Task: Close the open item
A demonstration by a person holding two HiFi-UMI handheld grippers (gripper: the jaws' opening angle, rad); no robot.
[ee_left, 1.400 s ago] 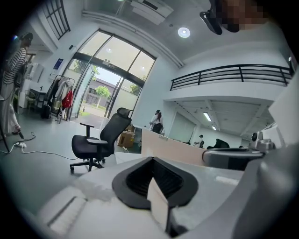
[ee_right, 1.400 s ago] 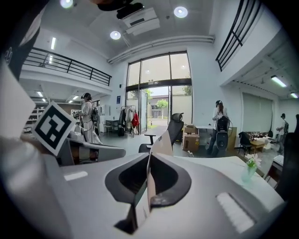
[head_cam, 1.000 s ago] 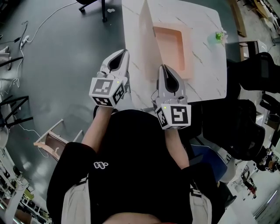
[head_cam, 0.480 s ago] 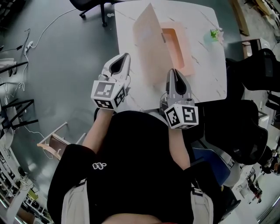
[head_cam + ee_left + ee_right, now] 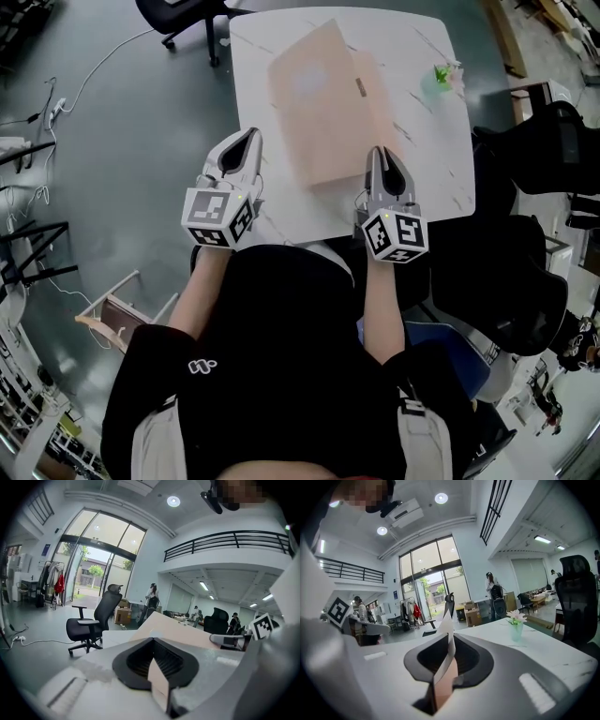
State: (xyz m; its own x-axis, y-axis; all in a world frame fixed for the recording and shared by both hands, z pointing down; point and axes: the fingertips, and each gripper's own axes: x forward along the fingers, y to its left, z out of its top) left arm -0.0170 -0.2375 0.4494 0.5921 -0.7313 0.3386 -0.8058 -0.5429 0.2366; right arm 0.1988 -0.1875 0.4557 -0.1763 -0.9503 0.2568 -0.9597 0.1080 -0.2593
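Note:
A flat pink box (image 5: 323, 103) lies on the white marble table (image 5: 422, 178) with its lid down flat over the tray; the lid shows as a pale slab (image 5: 176, 631) ahead in the left gripper view. My right gripper (image 5: 380, 155) points at the box's near right corner, right beside its edge. Its jaws (image 5: 445, 667) are opening, a narrow gap with nothing between them. My left gripper (image 5: 239, 148) hovers at the table's left edge, apart from the box. Its jaws (image 5: 159, 686) stand together and hold nothing.
A small vase of flowers (image 5: 443, 77) stands at the table's far right, also the vase (image 5: 515, 625) in the right gripper view. A black office chair (image 5: 178, 14) stands beyond the far left corner, another chair (image 5: 553, 141) at the right. People stand in the hall behind.
The lid, upright a second ago, has swung down to the left and now lies flat over the tray. My right gripper moved a little right, the left a little back.

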